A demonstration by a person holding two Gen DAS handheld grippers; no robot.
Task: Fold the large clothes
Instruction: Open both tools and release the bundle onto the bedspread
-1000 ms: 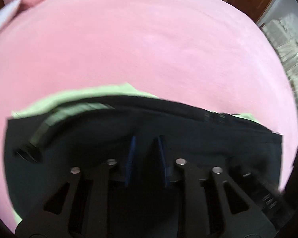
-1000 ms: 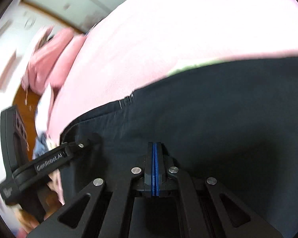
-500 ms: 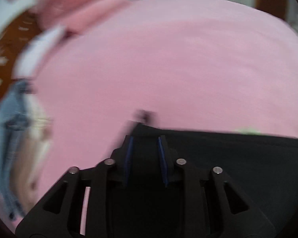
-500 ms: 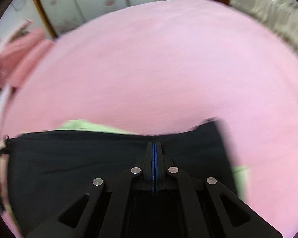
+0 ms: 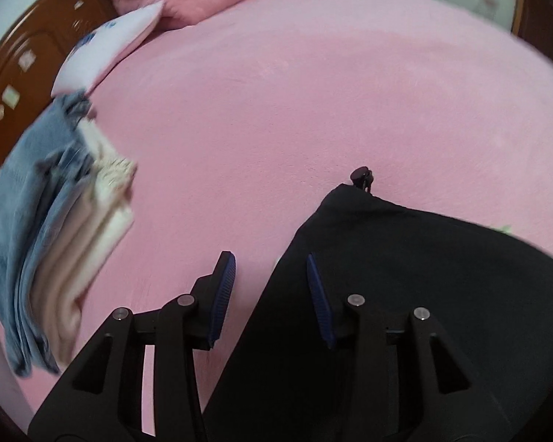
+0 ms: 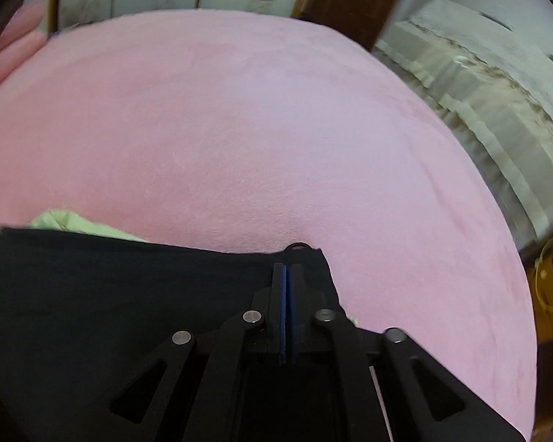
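Both your grippers sit low in frame: left gripper [image 5: 271, 294] has just been opening over the black garment's [image 5: 424, 294] edge, right gripper [image 6: 287, 294] pressed together over the garment

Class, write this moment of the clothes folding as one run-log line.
left gripper: open, jaws just opening, nothing pinched | right gripper: shut at black garment corner | surface: pink bed

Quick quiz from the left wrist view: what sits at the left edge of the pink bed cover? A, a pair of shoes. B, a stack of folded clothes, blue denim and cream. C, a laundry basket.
B: a stack of folded clothes, blue denim over cream layers, lies on the pink bed cover.
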